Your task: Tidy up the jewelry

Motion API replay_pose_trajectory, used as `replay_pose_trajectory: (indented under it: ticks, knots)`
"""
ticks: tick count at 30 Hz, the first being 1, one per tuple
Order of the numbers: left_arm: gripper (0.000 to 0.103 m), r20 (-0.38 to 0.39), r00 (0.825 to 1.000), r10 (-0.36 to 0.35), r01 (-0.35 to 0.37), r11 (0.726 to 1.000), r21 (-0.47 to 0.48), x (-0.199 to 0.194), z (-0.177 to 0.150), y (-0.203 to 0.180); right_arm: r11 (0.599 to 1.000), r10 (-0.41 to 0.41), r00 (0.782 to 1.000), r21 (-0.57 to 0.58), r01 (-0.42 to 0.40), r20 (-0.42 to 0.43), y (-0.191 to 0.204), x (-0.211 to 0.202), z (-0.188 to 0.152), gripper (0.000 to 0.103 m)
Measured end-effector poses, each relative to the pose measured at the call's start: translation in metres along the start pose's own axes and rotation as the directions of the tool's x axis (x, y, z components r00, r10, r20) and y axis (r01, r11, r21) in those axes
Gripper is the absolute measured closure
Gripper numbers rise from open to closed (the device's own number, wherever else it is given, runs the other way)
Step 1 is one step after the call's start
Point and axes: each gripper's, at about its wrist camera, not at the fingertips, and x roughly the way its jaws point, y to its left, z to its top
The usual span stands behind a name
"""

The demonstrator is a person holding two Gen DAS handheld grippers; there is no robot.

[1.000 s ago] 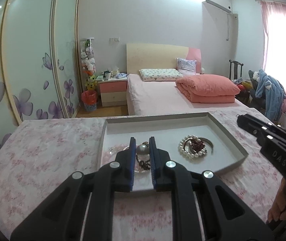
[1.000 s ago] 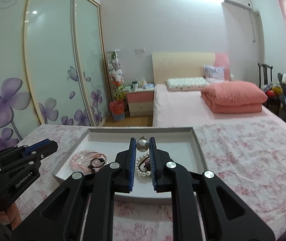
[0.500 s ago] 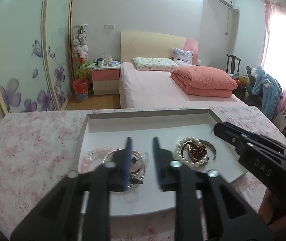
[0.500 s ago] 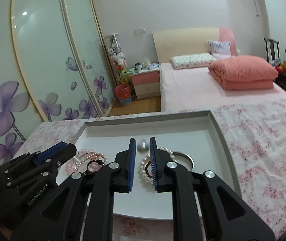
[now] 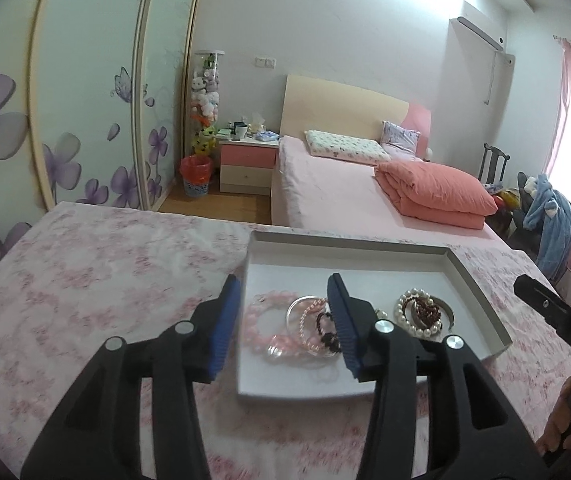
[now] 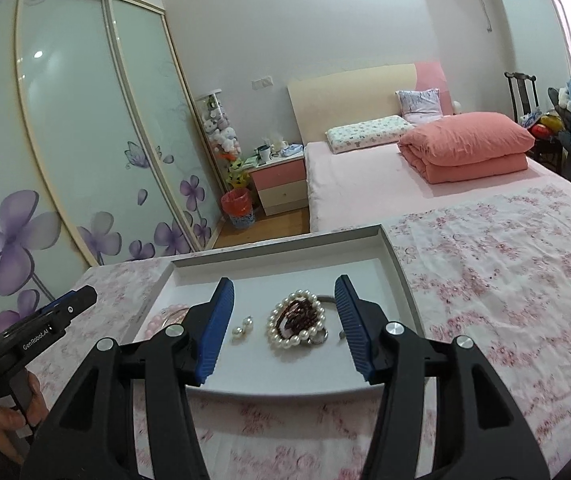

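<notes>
Jewelry sits in 2 heaps inside the shallow white tray (image 6: pixel 395 258): the right gripper (image 6: pixel 283 300), whose jaws have just been opening and now stand about half apart on nothing, frames the pearl bracelet (image 6: pixel 297 322) straight ahead and below, with what look like 2 small pearl earrings (image 6: pixel 243 326) just left of it. The left gripper (image 5: pixel 283 300), also just opened and empty, is nearer the pink bead bracelet (image 5: pixel 257 318) and thin bangles (image 5: pixel 305 312) ahead of it. The tray rests on a pink floral cloth (image 6: pixel 505 280), with a bed (image 6: pixel 365 184) and flower-printed wardrobe doors (image 6: pixel 85 140) beyond.
</notes>
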Motion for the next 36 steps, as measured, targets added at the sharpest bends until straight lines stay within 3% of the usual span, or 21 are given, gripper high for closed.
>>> replay_pose_trajectory:
  ticks: [11,23,28,36]
  knots:
    - [0.04,0.073,0.997,0.017,-0.019,0.999,0.031,-0.073,-0.022,0.006,0.997,-0.038,0.998,-0.07,0.042,0.055,0.023,-0.063,-0.018,0.039]
    - [0.005,0.171,0.985,0.027,-0.043,0.995,0.089,-0.143,-0.063,-0.007,0.99,-0.068,0.991,-0.119,0.082,0.116,0.035,-0.118,-0.046,0.014]
    - [0.004,0.182,0.983,0.039,-0.058,0.993,0.102,-0.157,-0.072,-0.012,0.985,-0.078,0.986,-0.138,0.099,0.146,0.039,-0.133,-0.053,0.002]
    - [0.004,0.203,0.978,0.048,-0.07,0.993,0.1,-0.171,-0.085,-0.017,0.985,-0.078,0.984,-0.143,0.101,0.161,0.041,-0.146,-0.067,0.002]
